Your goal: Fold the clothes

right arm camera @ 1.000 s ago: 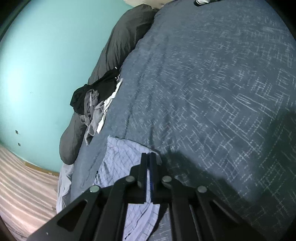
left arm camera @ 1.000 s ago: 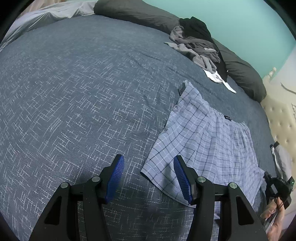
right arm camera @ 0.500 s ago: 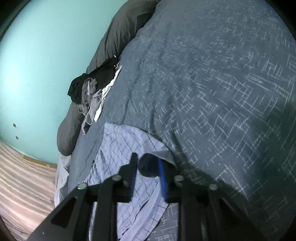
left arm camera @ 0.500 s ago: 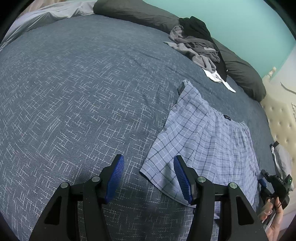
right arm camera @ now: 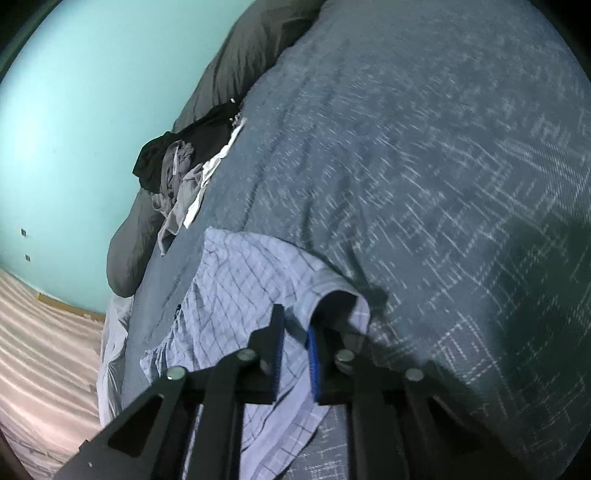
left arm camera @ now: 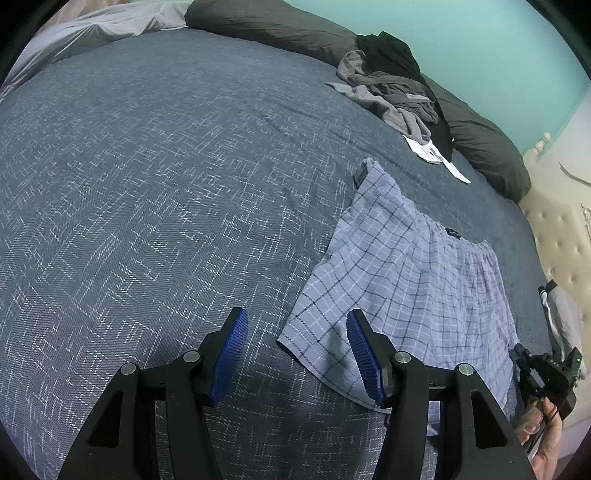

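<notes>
Light blue plaid shorts lie spread flat on the dark blue bedspread, waistband toward the far right. My left gripper hovers open just above the near leg hem, its right finger over the fabric and its left finger over bare bedspread. In the right wrist view the shorts have a raised fold of cloth at the fingers. My right gripper stands open by a narrow gap with that fabric lying between its blue pads. From the left wrist view the right gripper sits at the shorts' right edge, held by a hand.
A heap of grey, black and white clothes rests against dark grey pillows at the far side of the bed. A cream tufted headboard and a grey garment are at the right. Wide bedspread lies to the left.
My right gripper went from shut on the shorts to open, and the cloth has dropped lower on the bed. The left gripper has stayed put and open.
</notes>
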